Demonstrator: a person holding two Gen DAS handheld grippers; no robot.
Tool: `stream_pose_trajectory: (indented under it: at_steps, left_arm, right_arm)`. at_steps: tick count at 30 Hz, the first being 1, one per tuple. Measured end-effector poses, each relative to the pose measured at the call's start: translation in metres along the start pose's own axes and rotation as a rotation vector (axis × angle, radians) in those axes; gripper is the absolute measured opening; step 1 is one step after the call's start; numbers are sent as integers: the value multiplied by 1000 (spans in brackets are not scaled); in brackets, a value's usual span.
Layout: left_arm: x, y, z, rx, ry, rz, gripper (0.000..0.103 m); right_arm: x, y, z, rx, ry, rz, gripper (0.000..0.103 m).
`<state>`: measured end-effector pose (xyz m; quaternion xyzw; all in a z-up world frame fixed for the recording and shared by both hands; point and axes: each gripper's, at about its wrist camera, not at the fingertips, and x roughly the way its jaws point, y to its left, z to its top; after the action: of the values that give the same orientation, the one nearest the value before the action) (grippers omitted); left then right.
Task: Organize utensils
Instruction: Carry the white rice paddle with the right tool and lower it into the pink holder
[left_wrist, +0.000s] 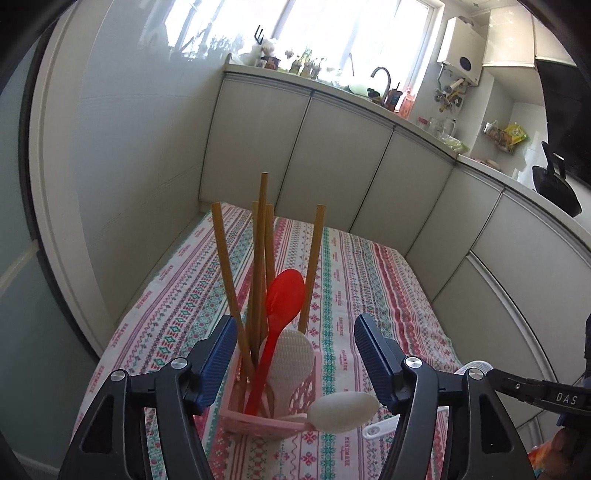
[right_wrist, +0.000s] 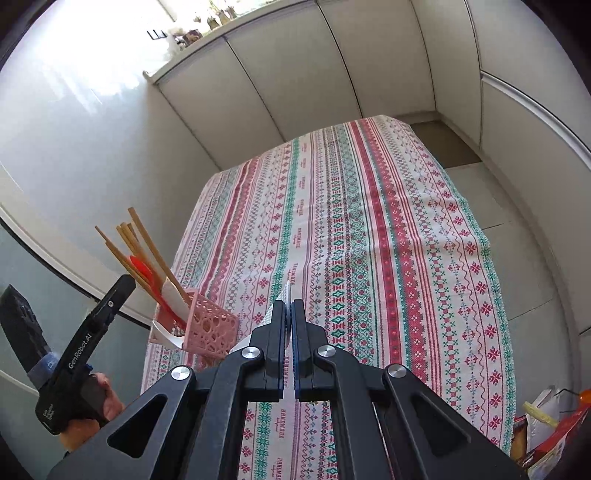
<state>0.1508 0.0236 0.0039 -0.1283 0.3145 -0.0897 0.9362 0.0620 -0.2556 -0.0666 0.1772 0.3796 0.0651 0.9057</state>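
Note:
A pink lattice holder (left_wrist: 295, 400) stands on the patterned tablecloth (left_wrist: 369, 295). It holds several wooden chopsticks (left_wrist: 262, 258), a red spoon (left_wrist: 284, 295) and a white dimpled paddle (left_wrist: 291, 358). A white spoon (left_wrist: 343, 411) leans out over its right rim. My left gripper (left_wrist: 295, 328) is open, its blue pads on either side of the utensils and touching none. My right gripper (right_wrist: 289, 306) is shut on a thin white paddle (right_wrist: 286, 293), seen edge-on above the cloth to the right of the holder (right_wrist: 207, 328). That paddle's dimpled head (left_wrist: 476, 367) shows beside a right finger (left_wrist: 517, 387).
The table sits in a corner, with a pale wall on the left and white cabinets (left_wrist: 351, 155) behind and to the right. The cloth's far edge (right_wrist: 369, 122) drops to the floor. A hand (right_wrist: 107, 400) grips the left tool. Boxes (right_wrist: 546, 424) lie at the lower right.

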Motion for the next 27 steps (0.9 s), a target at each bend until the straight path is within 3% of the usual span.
stream_pose_trajectory:
  at_steps: [8, 12, 16, 22, 27]
  left_arm:
    - [-25, 19, -8, -14, 97, 121, 82]
    - [-19, 34, -20, 20, 211, 209, 83]
    - [-6, 54, -36, 33, 327, 239, 83]
    - [5, 70, -45, 73, 415, 255, 83]
    - [5, 75, -52, 89, 453, 234, 83]
  right_arm:
    - [-24, 15, 4, -15, -68, 32, 3]
    - [-42, 29, 6, -55, -122, 33, 3]
    - [-59, 46, 8, -106, -181, 47, 3]
    - [-59, 86, 9, -196, -214, 52, 3]
    - [-28, 140, -5, -368, -209, -65, 3]
